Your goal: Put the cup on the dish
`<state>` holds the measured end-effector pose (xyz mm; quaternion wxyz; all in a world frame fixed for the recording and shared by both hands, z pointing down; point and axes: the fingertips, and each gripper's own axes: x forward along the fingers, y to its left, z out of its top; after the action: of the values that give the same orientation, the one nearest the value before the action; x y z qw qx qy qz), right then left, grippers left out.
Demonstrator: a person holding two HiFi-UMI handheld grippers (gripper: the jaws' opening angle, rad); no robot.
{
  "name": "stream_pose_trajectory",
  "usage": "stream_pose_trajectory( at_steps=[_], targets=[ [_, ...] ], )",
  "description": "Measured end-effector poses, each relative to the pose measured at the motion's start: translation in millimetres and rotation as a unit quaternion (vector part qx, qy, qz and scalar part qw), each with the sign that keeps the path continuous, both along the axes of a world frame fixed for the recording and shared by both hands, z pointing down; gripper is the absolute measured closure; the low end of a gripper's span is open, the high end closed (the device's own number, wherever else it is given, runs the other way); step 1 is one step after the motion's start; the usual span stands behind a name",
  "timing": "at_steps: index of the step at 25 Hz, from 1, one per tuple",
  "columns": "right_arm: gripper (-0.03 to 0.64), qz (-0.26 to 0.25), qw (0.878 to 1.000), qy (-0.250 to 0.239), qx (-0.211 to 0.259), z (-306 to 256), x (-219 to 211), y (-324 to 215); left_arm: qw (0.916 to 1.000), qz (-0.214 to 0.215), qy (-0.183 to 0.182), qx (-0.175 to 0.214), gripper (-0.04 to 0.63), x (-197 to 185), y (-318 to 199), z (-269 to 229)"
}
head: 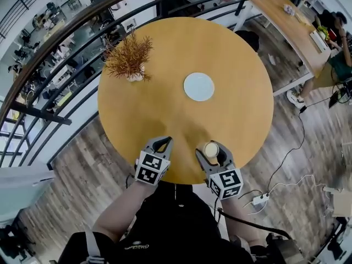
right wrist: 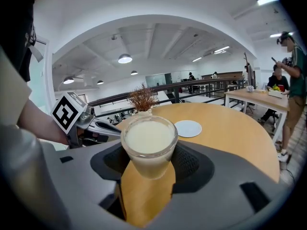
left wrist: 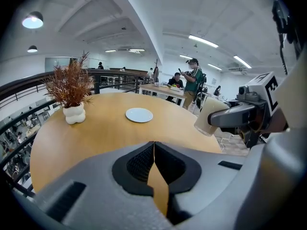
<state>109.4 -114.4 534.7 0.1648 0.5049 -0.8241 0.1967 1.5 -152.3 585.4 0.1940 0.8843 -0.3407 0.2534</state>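
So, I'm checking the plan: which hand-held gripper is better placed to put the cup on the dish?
Right. The right hand-held gripper clamps the cup, and the dish lies ahead of it on the table. The left hand-held gripper is shut and empty.

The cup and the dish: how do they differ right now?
The cup is tall, clear and full of something cream-coloured; the dish is flat and pale. The cup is gripped in the right claw over the near edge of the table; the dish lies flat near its middle, apart from the cup. Both are round.
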Motion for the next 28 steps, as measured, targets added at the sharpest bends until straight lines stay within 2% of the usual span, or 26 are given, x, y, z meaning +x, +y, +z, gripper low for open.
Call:
stream_pose_trajectory(
  at_steps=[16,21,28],
  targets=[
    [0.364,0.001,1.000,0.012,-0.010,25,10,-45,0.9998,0.012,-0.006,-0.014,0.586,21,-32,21],
    [0.364,-0.004,1.000,0.019,-0.011,33,22,-71,0.9996,0.018,-0.018,-0.008,0.586,38,-46,20],
    [0.364,-0.006,0.999,0.032,0.003,36,20,-130,0.9995,0.019,-0.020,-0.013,0.586,41,-68,27]
  ],
)
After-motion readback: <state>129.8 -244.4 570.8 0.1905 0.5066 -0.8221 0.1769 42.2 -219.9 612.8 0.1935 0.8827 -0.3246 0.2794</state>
